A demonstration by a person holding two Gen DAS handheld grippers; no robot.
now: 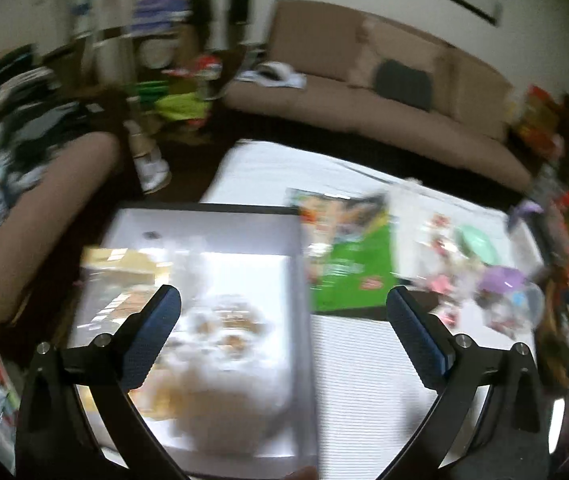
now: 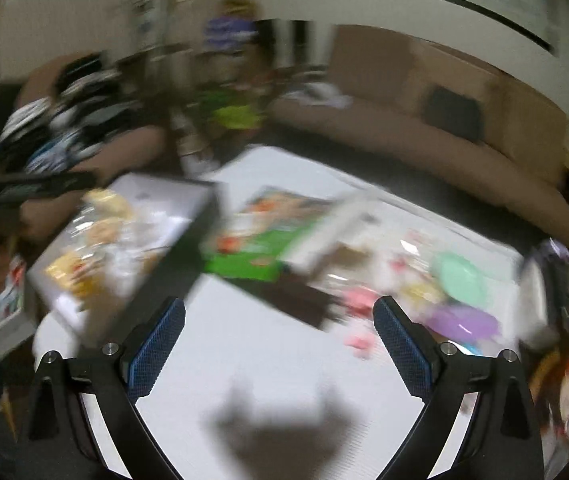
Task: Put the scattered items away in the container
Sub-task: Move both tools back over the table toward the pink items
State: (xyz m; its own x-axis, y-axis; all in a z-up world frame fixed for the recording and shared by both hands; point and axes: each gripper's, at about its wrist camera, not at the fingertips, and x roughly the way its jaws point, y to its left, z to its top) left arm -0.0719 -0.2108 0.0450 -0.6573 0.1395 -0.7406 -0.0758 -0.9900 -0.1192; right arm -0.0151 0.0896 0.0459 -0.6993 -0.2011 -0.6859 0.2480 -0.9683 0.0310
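Observation:
Both views are motion-blurred. A white box container (image 1: 212,232) with dark rim sits at the table's left, holding clear packets of tan snacks (image 1: 220,332); it also shows in the right wrist view (image 2: 172,200). My left gripper (image 1: 284,308) is open and empty, hovering over the box. My right gripper (image 2: 280,316) is open and empty above bare white table (image 2: 252,352). A green snack bag (image 1: 348,256) lies just right of the box, also in the right wrist view (image 2: 256,248). Clear packets with pink, mint and purple items (image 2: 436,300) lie scattered at the right.
A brown sofa (image 1: 384,104) stands behind the table. A person in a black-and-white patterned shirt (image 1: 8,128) sits at the left. Colourful clutter (image 1: 568,248) crowds the table's right edge. A white tablecloth (image 1: 364,380) covers the table.

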